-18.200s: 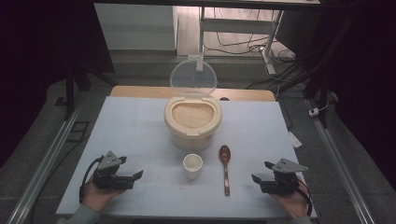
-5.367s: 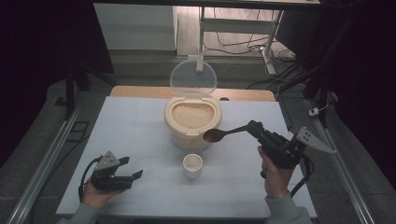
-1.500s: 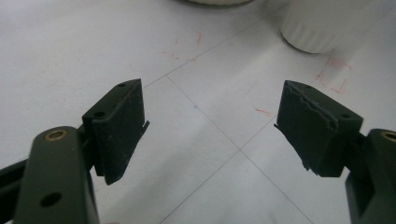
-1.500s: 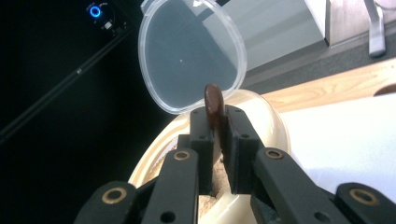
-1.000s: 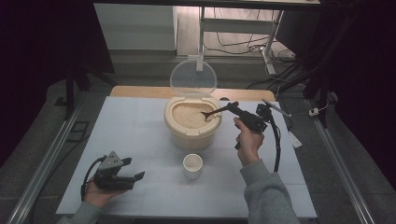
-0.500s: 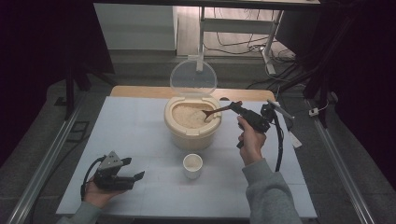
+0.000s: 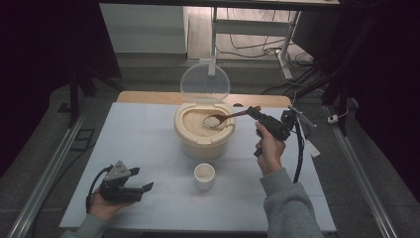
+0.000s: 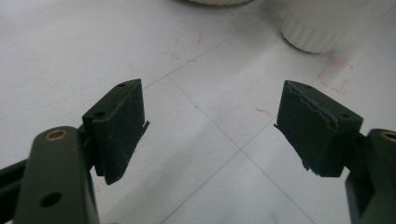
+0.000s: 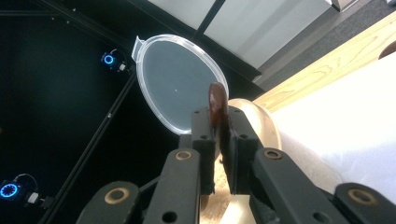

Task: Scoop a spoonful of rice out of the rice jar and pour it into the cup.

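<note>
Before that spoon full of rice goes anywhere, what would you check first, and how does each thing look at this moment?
1. Grip on the spoon: the right gripper has its jaws closed on the spoon handle. Ok.
2. Load: rice sits in the spoon's bowl, over the rice container. Ok.
3. Lid: the clear lid stands open behind the container, out of the way. Ok.
4. Target: the small white cup stands upright in front of the container; whether it is empty, cannot tell.
5. Path: bare table between container and cup. Ok.
6. Other hand: the left gripper rests open near the table's front left, apart from the cup. Ok.
</note>
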Motion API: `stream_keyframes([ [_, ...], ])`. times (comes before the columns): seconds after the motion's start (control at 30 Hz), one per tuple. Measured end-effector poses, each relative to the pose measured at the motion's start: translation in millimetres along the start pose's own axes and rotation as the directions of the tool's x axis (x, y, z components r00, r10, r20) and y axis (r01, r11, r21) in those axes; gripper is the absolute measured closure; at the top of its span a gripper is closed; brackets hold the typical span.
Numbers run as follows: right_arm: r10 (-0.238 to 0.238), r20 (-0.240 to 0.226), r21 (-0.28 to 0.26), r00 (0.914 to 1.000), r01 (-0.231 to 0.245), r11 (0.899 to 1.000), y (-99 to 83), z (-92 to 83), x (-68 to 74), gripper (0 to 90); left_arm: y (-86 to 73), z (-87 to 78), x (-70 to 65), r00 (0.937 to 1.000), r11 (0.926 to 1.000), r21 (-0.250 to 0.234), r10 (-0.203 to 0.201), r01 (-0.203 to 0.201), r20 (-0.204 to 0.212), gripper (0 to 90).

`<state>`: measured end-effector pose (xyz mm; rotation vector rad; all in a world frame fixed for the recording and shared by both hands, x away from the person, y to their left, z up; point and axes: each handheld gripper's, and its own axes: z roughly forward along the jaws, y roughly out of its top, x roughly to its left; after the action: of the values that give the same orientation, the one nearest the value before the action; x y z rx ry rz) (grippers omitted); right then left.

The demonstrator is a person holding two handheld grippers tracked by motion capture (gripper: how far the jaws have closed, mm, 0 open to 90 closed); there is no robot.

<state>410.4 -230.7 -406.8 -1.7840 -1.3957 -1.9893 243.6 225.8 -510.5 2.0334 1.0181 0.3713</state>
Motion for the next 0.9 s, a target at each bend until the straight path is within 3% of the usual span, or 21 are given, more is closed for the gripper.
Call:
stream_keyframes([
  [0.43,0.034,-0.035,0.001,0.9988,-0.034,0.999,3.5,-5.4,0.2,83.9,0.0,0.2,0.0,1.0000,1.0000,0.001,0.002,-0.002,0.001,23.4],
  [0.9,0.027,-0.073,0.037,0.9970,-0.025,0.999,0.4,-16.6,3.2,83.9,0.3,1.3,-0.6,1.0000,1.0000,0.005,0.006,-0.006,0.003,23.4],
])
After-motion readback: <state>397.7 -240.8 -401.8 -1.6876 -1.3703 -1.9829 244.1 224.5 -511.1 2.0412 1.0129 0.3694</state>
